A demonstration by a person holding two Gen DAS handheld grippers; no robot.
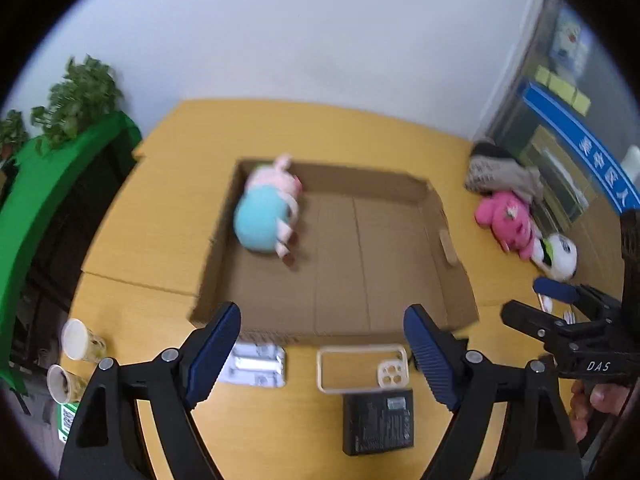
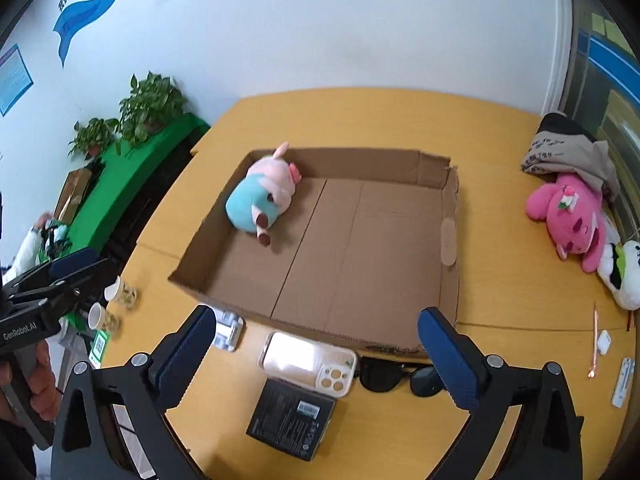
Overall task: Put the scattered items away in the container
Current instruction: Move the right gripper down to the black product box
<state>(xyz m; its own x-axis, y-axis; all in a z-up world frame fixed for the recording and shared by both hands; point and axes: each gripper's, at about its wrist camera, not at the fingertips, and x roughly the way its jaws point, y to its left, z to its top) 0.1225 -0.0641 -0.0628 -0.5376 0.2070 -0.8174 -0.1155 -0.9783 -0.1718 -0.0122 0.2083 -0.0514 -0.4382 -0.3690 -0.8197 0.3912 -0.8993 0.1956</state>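
An open cardboard box [image 1: 436,240] [image 2: 450,232] sits mid-table with a pink and blue plush pig [image 1: 266,212] [image 2: 262,196] lying in its far left corner. In front of the box lie a clear phone case [image 1: 362,368] [image 2: 308,366], a black box [image 1: 378,422] [image 2: 292,418], a white packet [image 1: 256,366] [image 2: 228,330] and sunglasses [image 2: 400,378]. A pink plush [image 1: 508,220] [image 2: 570,216] and a white plush [image 1: 558,258] [image 2: 622,276] lie at the right. My left gripper [image 1: 322,356] and right gripper [image 2: 316,360] are both open and empty above the near items.
Two paper cups [image 1: 76,340] [image 2: 116,290] stand at the table's left edge. A folded cloth bag [image 1: 500,172] [image 2: 564,150] lies behind the pink plush. Small white items [image 2: 602,342] and a thin stick [image 2: 593,340] lie at the right front. Potted plants [image 2: 152,104] stand left.
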